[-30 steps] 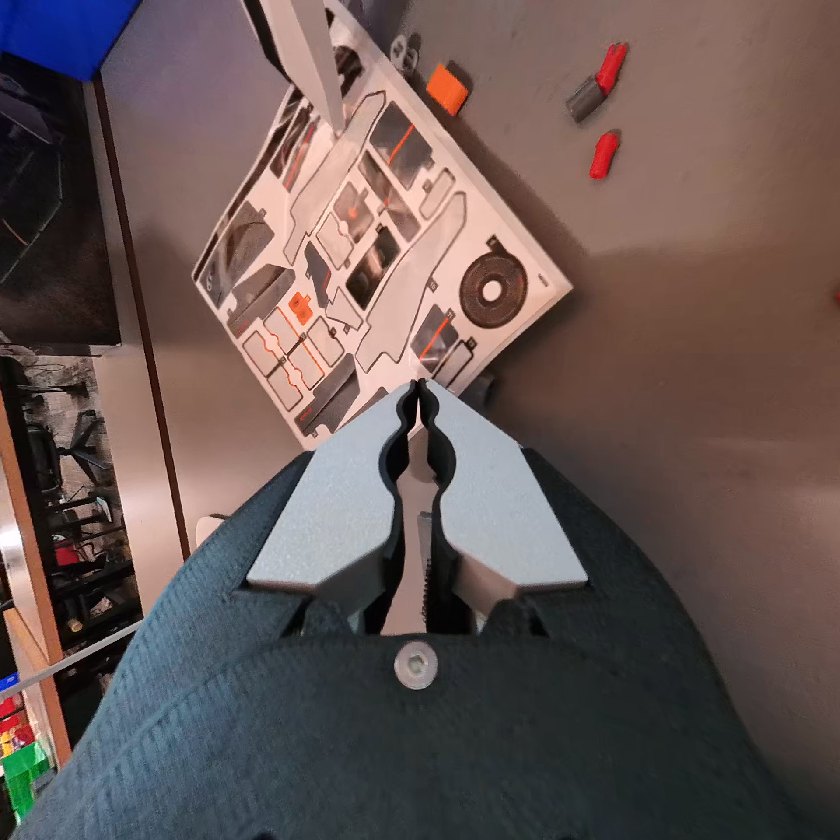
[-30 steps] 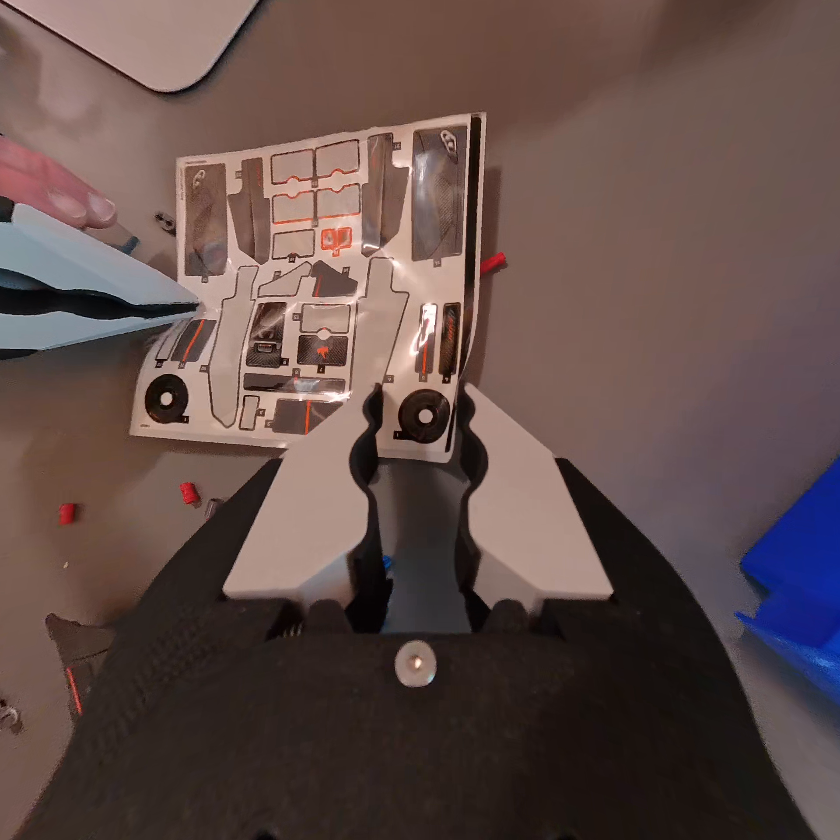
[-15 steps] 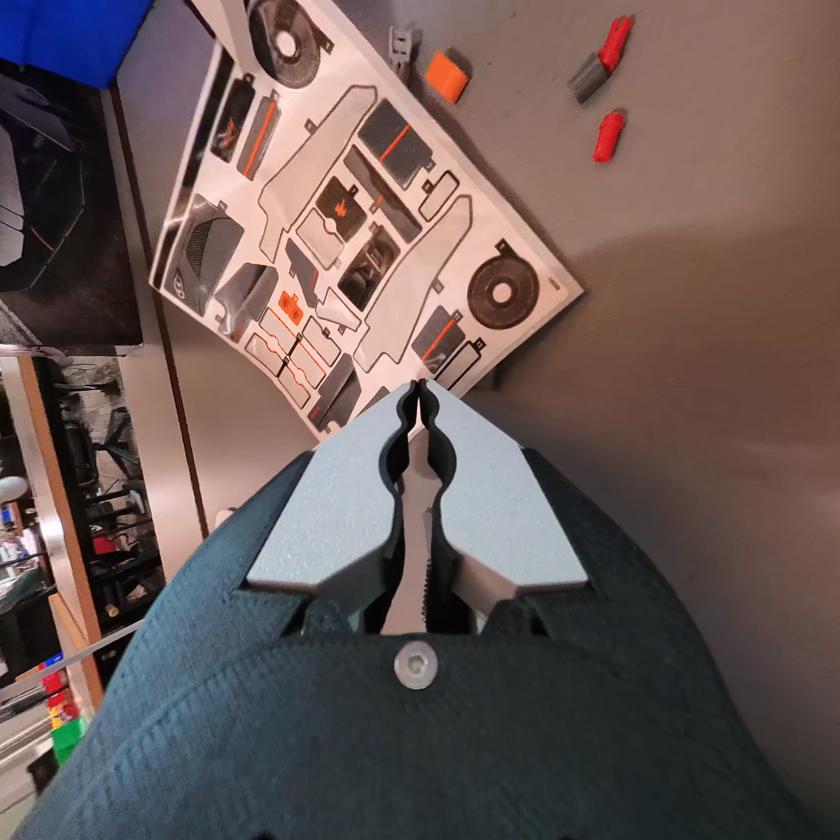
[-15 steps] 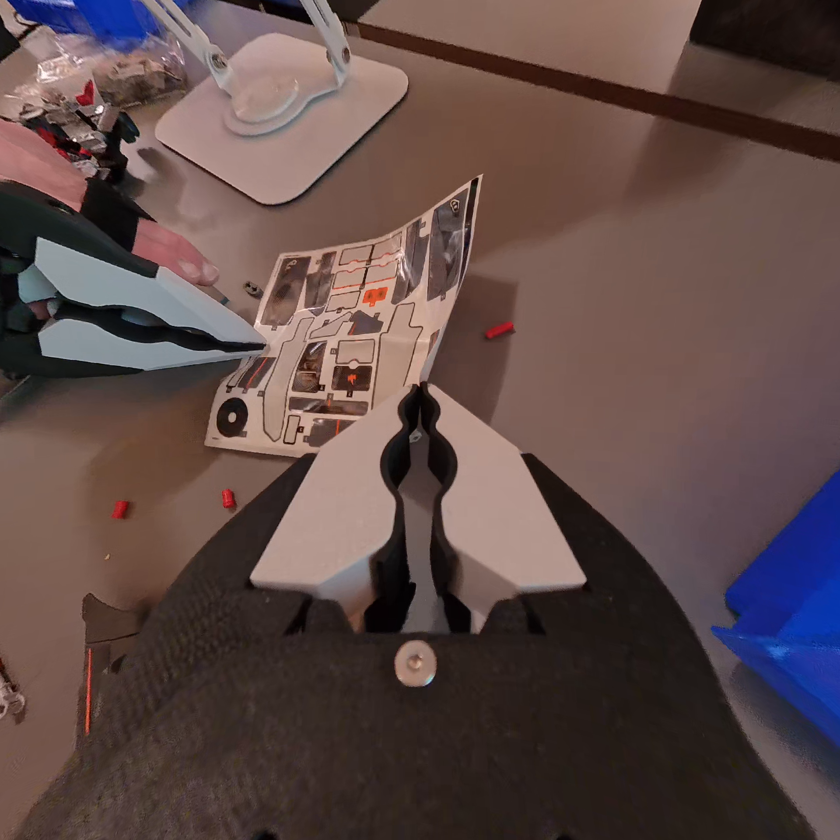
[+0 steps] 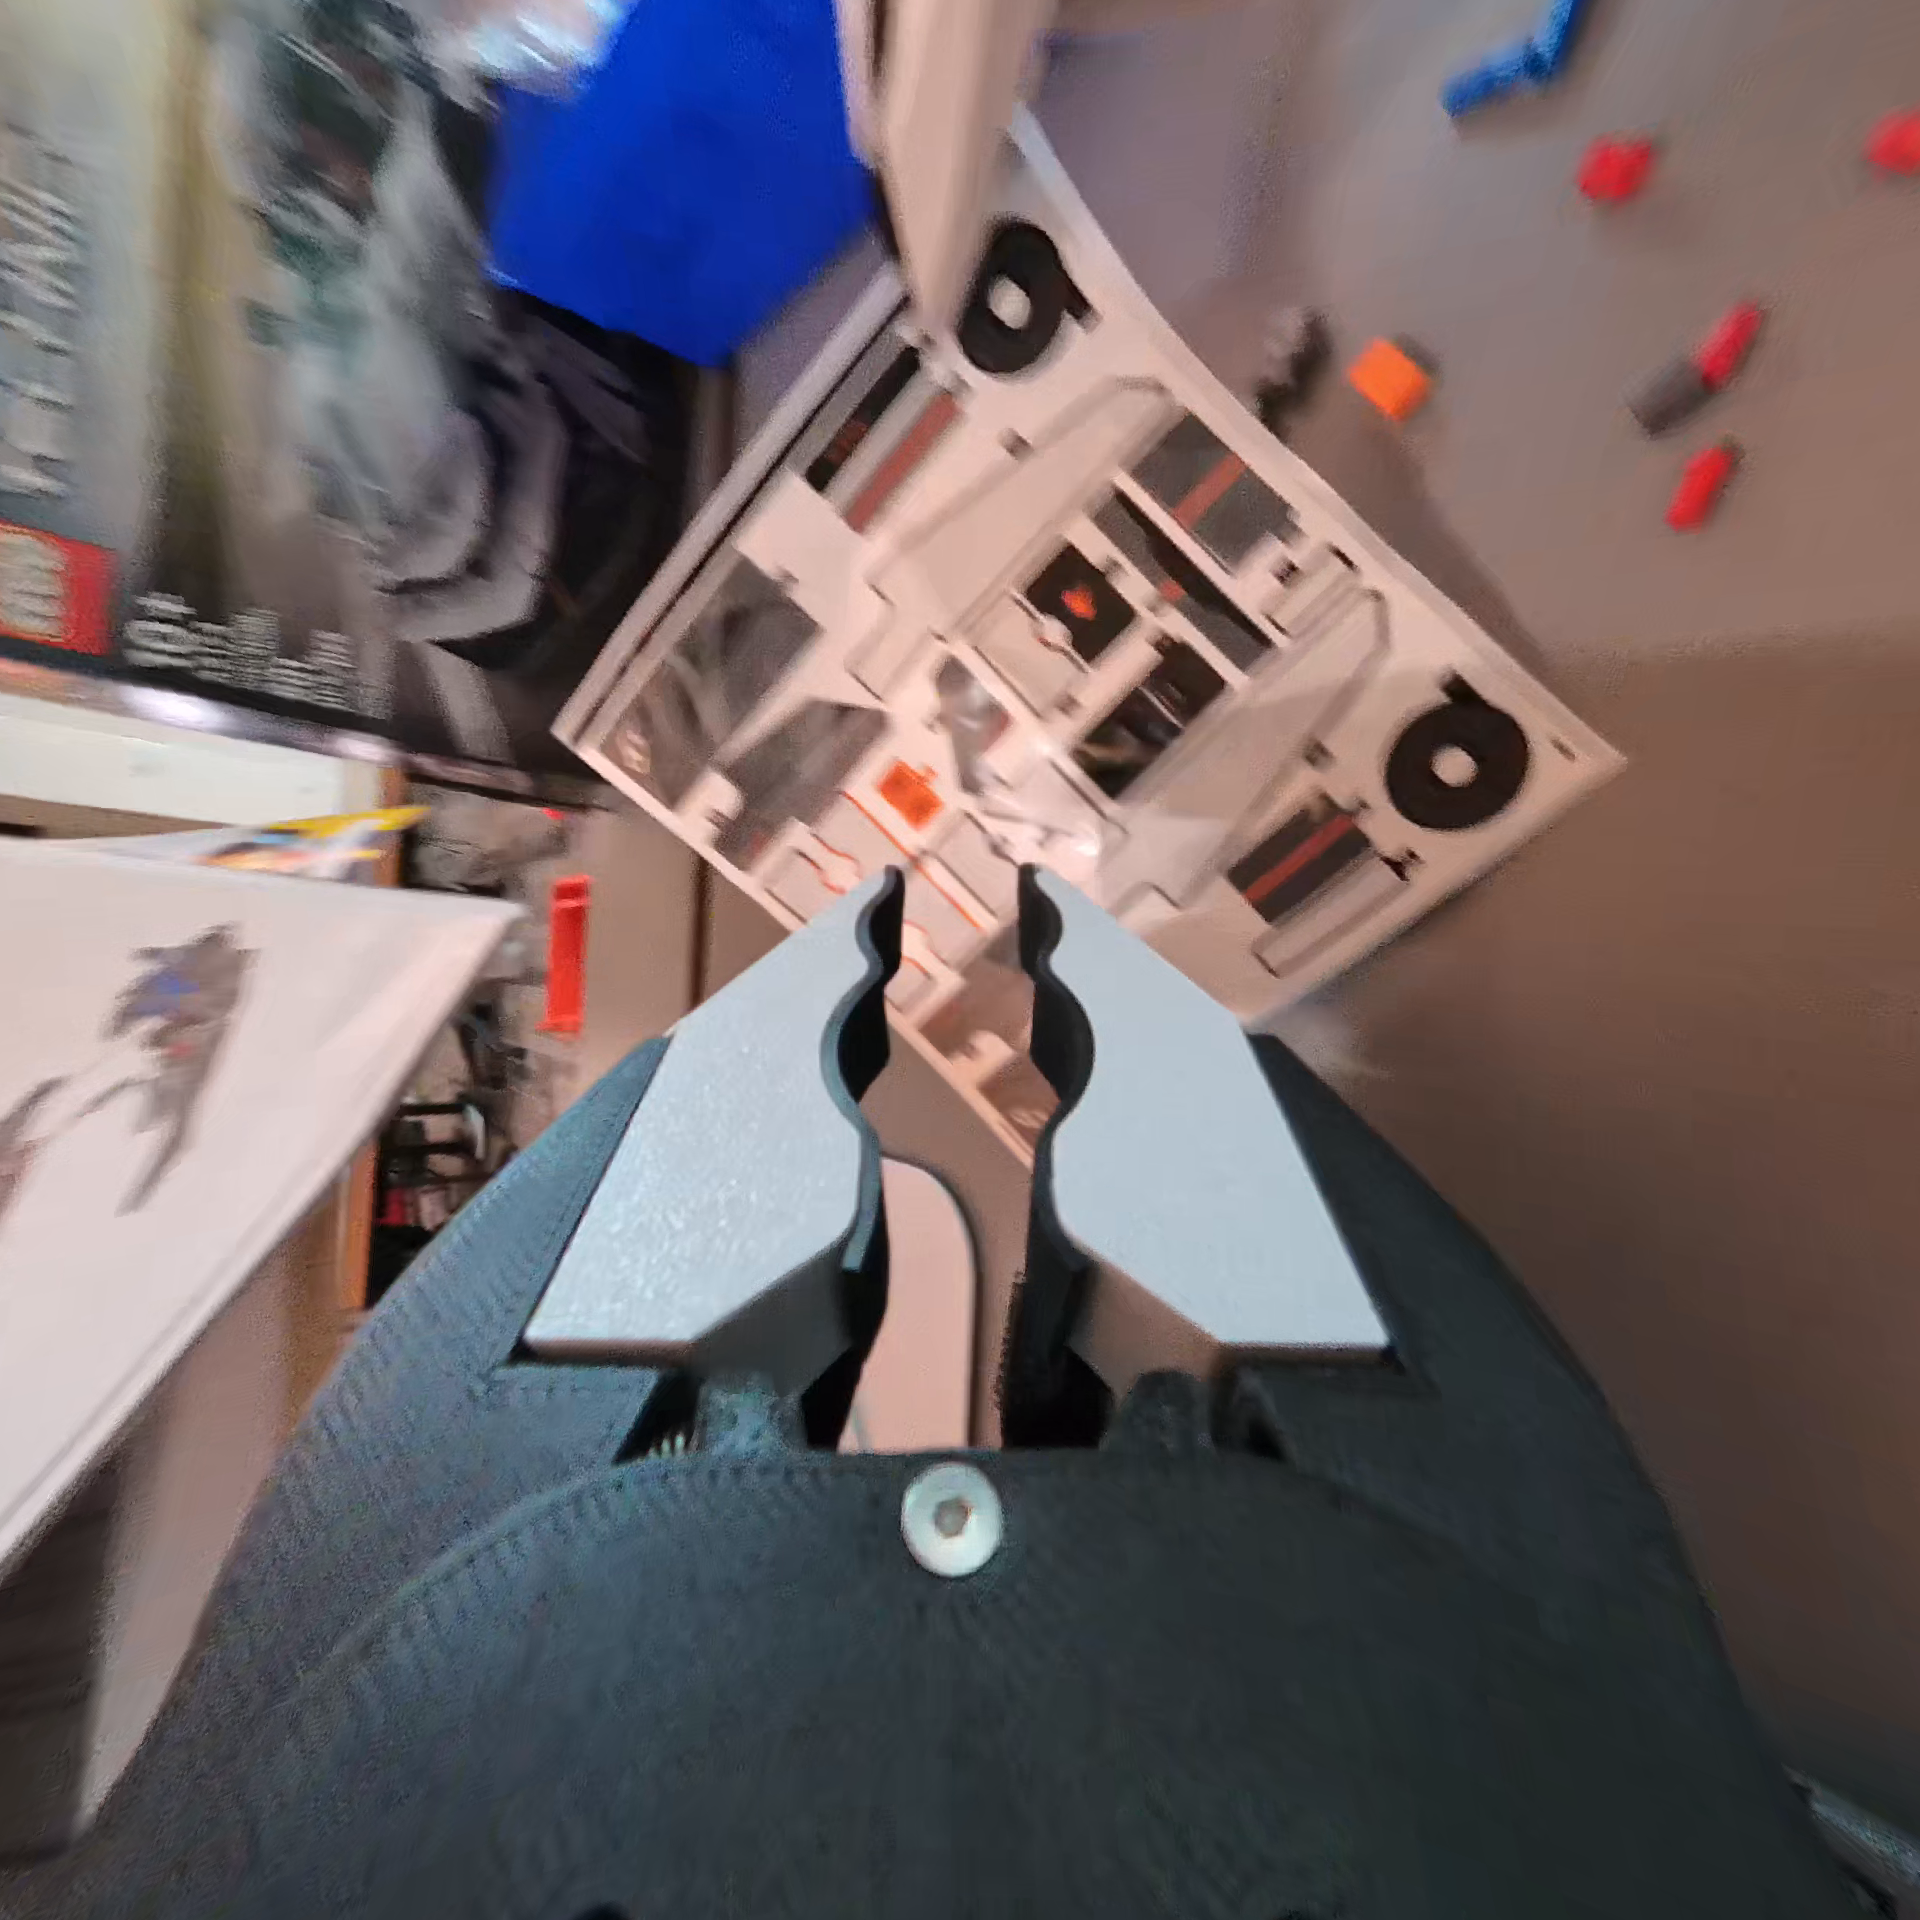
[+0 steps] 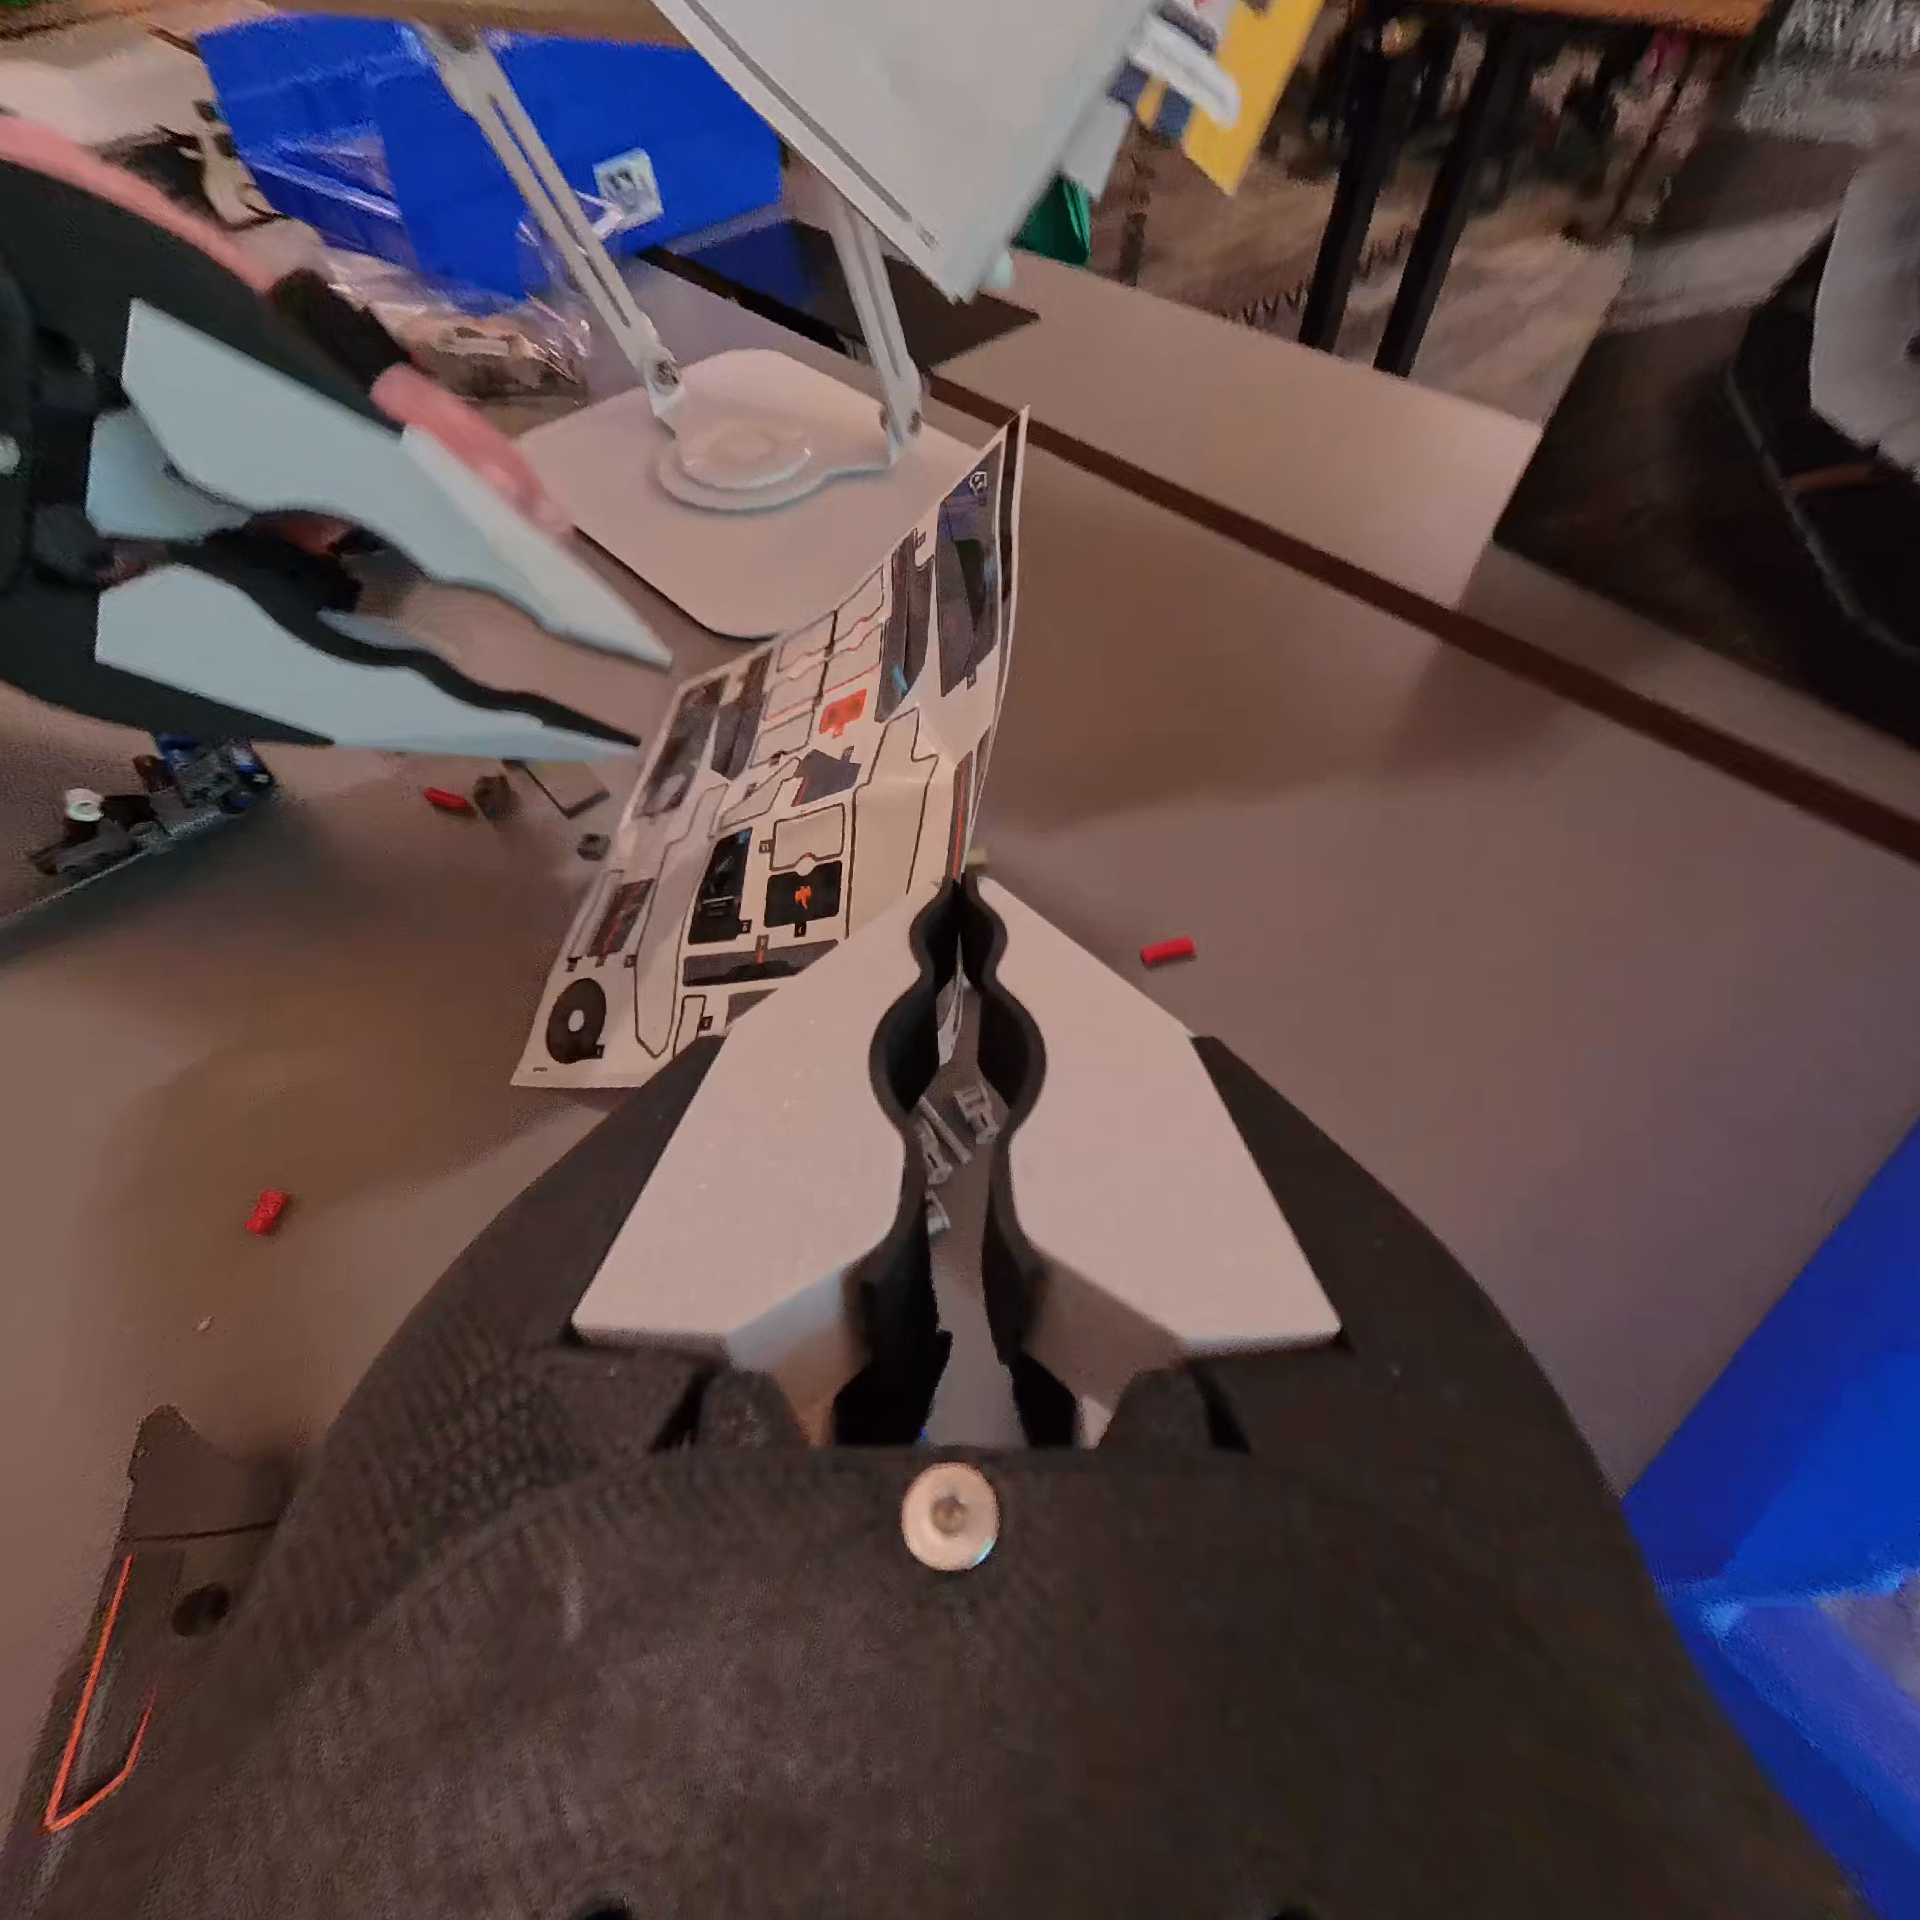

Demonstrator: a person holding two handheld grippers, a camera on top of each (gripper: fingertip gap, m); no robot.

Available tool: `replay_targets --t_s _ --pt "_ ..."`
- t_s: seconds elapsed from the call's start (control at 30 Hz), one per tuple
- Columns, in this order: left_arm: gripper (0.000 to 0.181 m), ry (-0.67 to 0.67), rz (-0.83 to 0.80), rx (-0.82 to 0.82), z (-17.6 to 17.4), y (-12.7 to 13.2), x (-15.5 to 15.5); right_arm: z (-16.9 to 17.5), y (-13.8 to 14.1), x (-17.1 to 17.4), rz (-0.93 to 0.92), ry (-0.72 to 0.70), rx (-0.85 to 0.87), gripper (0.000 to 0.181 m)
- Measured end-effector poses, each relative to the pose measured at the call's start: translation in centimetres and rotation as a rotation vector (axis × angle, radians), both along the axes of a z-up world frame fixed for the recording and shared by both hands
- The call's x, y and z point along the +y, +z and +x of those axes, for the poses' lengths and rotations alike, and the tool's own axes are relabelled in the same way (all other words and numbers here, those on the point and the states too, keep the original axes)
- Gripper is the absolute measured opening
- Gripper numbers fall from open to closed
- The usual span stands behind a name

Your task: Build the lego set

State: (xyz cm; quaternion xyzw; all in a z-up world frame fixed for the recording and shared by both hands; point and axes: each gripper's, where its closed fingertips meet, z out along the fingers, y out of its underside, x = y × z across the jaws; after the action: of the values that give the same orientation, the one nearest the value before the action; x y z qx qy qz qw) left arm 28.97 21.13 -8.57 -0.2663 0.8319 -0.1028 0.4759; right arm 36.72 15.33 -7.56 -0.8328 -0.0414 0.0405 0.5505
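The right gripper (image 6: 958, 883), black-bodied with pale grey fingers, has its jaws pinched together on the near edge of the white paper sticker sheet (image 6: 821, 831), printed with grey, black and orange decals. The sheet is lifted off the grey-brown table (image 6: 1403, 935) on that side and stands curled almost upright, while its far corner seems to rest on the surface.

The left gripper (image 5: 958, 883), dark teal with the same grey fingers, has its jaws apart and holds nothing; it hangs just beside the sheet's other edge, a little above the table.

Judging by this, the step in hand is handling the sticker sheet rather than joining bricks: one gripper holds it up, the other is free to take a decal or the sheet itself. The next move likely calls for the open gripper to close on a thin edge without creasing the paper, and the view is blurred, so fine aim looks hard.

Small red cylindrical pins (image 6: 1167, 951) and an orange block (image 5: 1390, 376) lie scattered on the table, well apart from both grippers. A white stand base (image 6: 727, 468) sits behind the sheet.
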Motion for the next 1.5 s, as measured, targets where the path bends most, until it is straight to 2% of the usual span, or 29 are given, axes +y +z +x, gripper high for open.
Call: replay_targets --t_s 0.17,0.23,0.3,0.33,0.47,0.53,0.63,0.77,0.93,1.17,1.33,1.4,1.5 --pt "0.032 -0.039 0.014 -0.201 0.0 5.4 -0.5 -2.3 2.2 0.3 0.095 0.059 -0.154 0.0" --pt "0.039 -0.081 0.043 -0.232 -0.2 6.3 -1.4 -3.3 2.8 0.5 0.116 0.072 -0.228 0.0" --pt "0.032 -0.146 0.107 -0.257 -0.1 6.9 -2.5 -4.3 3.3 0.8 0.131 0.085 -0.308 0.0" --pt "0.036 -0.171 0.142 -0.251 0.0 7.0 -2.9 -4.8 3.5 0.9 0.139 0.088 -0.341 0.0" --pt "0.05 -0.157 0.155 -0.202 1.8 8.3 -3.2 -5.9 3.9 1.3 0.163 0.087 -0.426 0.0" --pt "0.051 -0.182 0.091 -0.095 2.0 7.8 -3.6 -5.9 4.1 1.3 0.174 0.078 -0.452 0.0" --pt "0.048 -0.151 0.078 0.034 2.3 6.4 -2.3 -6.0 4.6 1.1 0.201 0.08 -0.456 0.0" --pt "0.028 -0.174 -0.015 0.123 2.2 4.7 -2.0 -6.5 4.5 1.2 0.21 0.104 -0.474 0.0" --pt "0.002 -0.191 -0.024 0.106 2.5 4.9 -2.0 -6.7 4.6 1.2 0.227 0.116 -0.457 0.0" --pt "0.0 -0.185 -0.018 0.084 2.5 5.5 -2.0 -6.4 5.5 0.9 0.272 0.115 -0.337 0.0" --pt "0.0 -0.181 -0.056 0.078 1.9 6.6 -1.4 -5.7 6.7 0.2 0.333 0.11 -0.254 0.03" --pt "0.0 -0.194 -0.105 0.065 1.5 7.4 -1.5 -5.0 7.0 0.0 0.343 0.101 -0.195 0.044" --pt "0.0 -0.227 -0.205 0.048 0.9 8.9 -1.9 -3.9 6.8 -0.2 0.333 0.084 -0.119 0.056"
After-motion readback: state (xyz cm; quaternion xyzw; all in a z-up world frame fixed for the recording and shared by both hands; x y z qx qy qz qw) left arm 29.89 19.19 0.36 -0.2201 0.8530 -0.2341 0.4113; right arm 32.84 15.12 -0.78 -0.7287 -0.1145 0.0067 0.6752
